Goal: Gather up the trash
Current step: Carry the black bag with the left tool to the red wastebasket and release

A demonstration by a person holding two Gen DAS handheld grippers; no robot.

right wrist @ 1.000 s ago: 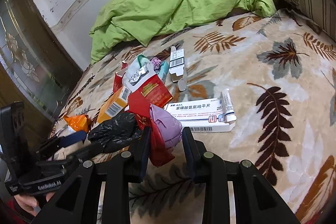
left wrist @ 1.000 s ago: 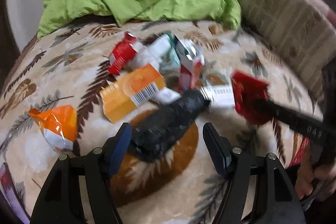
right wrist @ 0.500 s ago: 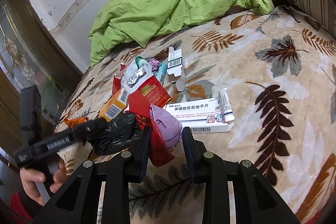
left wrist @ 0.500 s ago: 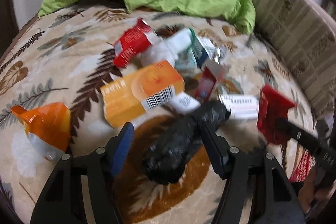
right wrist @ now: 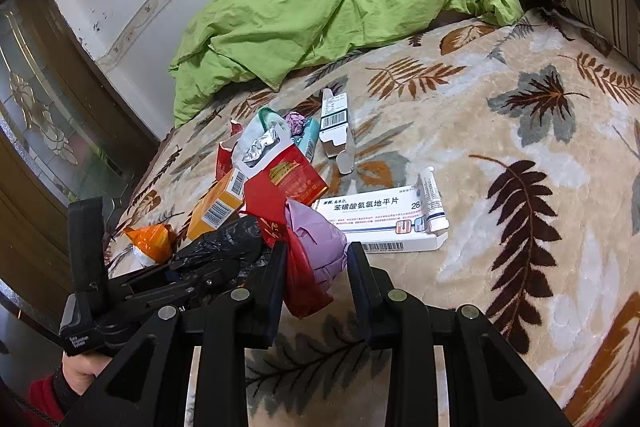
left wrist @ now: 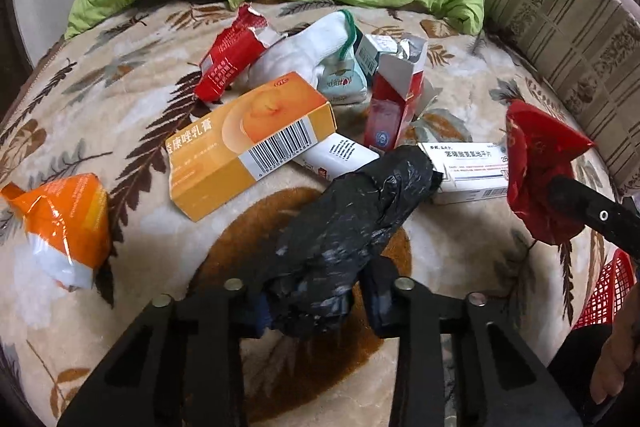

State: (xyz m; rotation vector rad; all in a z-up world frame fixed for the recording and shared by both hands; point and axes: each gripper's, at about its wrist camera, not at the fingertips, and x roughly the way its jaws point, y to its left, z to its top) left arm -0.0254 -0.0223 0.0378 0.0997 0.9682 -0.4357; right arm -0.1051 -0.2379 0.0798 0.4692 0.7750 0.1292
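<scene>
Left hand-held gripper (left wrist: 316, 301) just closed onto black bag (left wrist: 352, 223), long axis toward 1 o'clock. Right hand-held gripper (right wrist: 316, 267) clamped on red bag (right wrist: 300, 267), beside it at 3 o'clock

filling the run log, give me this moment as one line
left gripper: just closed on black bag | right gripper: holding red bag

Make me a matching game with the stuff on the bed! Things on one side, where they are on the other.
Things:
1. black bag
2. red bag
3. little white tube
4. orange packet

Places:
A. lying on the long white box
B. pinched in the left gripper
C. alone on the blanket, off to the side
D. pinched in the right gripper

Pairs: 1-B, 2-D, 3-A, 4-C
</scene>
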